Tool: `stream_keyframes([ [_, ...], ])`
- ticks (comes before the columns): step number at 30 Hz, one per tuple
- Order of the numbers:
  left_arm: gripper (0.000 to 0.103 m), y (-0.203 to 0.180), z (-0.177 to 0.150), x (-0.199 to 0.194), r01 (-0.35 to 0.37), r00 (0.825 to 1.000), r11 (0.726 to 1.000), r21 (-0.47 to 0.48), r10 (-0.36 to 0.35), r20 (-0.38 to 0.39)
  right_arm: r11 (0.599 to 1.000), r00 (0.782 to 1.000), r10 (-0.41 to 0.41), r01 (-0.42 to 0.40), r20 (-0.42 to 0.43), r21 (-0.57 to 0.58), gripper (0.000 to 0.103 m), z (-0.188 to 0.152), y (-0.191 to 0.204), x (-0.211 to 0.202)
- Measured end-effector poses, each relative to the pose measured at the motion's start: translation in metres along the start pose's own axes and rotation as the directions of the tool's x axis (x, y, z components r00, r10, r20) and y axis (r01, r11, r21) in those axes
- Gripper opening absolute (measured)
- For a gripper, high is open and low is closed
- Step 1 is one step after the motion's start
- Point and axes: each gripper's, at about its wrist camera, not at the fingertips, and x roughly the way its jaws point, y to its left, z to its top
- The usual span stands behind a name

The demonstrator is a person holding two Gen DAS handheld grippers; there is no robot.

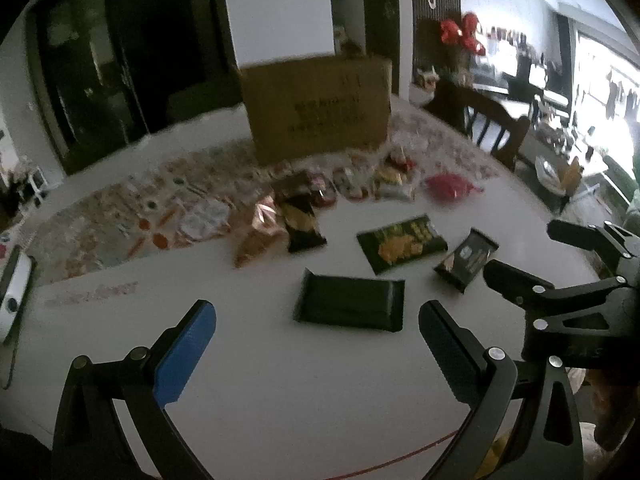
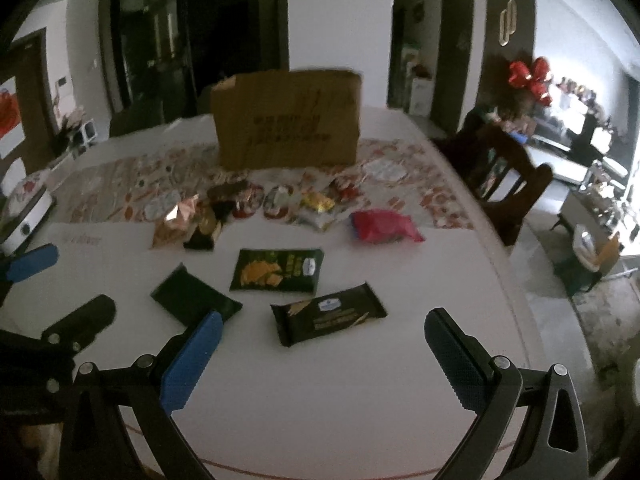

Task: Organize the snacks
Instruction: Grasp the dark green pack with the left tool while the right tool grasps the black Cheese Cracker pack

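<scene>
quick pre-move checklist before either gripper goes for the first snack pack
1. Left gripper open and empty: ok, fingers spread wide above the table.
2. Right gripper open and empty: ok, nothing between its fingers.
3. Plain dark green pack reachable: ok, it lies flat just ahead of the left gripper, apart from other packs.
4. Dark pack with white label reachable: ok, flat and alone ahead of the right gripper.
5. Cardboard box ready to take snacks: cannot tell, its top opening is not visible.
6. Grippers clear of each other: ok, side by side, not touching.
</scene>
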Motion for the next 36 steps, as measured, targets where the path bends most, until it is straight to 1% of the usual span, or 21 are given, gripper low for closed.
stream_keyframes([
  [3, 0.103, -0.002, 0.002, 0.019, 0.037, 0.997, 0.999, -0.002, -0.037, -0.062, 1.0, 0.997, 0.027, -0.028, -0.067, -0.014, 0.102, 0.004, -0.004, 0.022],
  [5, 0.103, -0.002, 0.003, 0.032, 0.058, 0.992, 0.998, -0.008, -0.058, -0.108, 0.999, 0.994, 0.033, -0.036, -0.102, -0.021, 0.102, 0.007, -0.006, 0.035],
  [9, 0.103, -0.002, 0.004, 0.052, 0.104, 0.976, 0.994, -0.032, -0.109, -0.19, 0.997, 0.983, 0.057, -0.066, -0.177, -0.044, 0.102, 0.01, -0.008, 0.055],
  [12, 0.103, -0.005, 0.005, 0.064, 0.128, 0.966, 0.991, -0.035, -0.133, -0.222, 0.995, 0.974, 0.064, -0.08, -0.216, -0.064, 0.102, 0.011, -0.007, 0.065],
  [19, 0.103, -0.009, 0.008, 0.082, 0.147, 0.953, 0.989, -0.006, -0.144, -0.265, 0.993, 0.965, 0.052, -0.077, -0.257, -0.088, 0.102, 0.012, -0.011, 0.081],
  [24, 0.103, -0.01, 0.008, 0.093, 0.153, 0.945, 0.988, -0.012, -0.15, -0.291, 0.993, 0.959, 0.053, -0.079, -0.279, -0.083, 0.102, 0.01, -0.015, 0.089],
  [29, 0.103, -0.01, 0.006, 0.1, 0.131, 0.945, 0.991, -0.004, -0.126, -0.303, 0.993, 0.955, 0.049, -0.078, -0.293, -0.086, 0.102, 0.01, -0.017, 0.098],
  [33, 0.103, -0.009, 0.006, 0.105, 0.126, 0.942, 0.992, -0.015, -0.125, -0.311, 0.993, 0.951, 0.049, -0.079, -0.306, -0.085, 0.102, 0.008, -0.017, 0.104],
  [36, 0.103, -0.008, 0.005, 0.106, 0.129, 0.941, 0.991, -0.03, -0.132, -0.31, 0.994, 0.953, 0.042, -0.071, -0.3, -0.084, 0.102, 0.008, -0.017, 0.104],
])
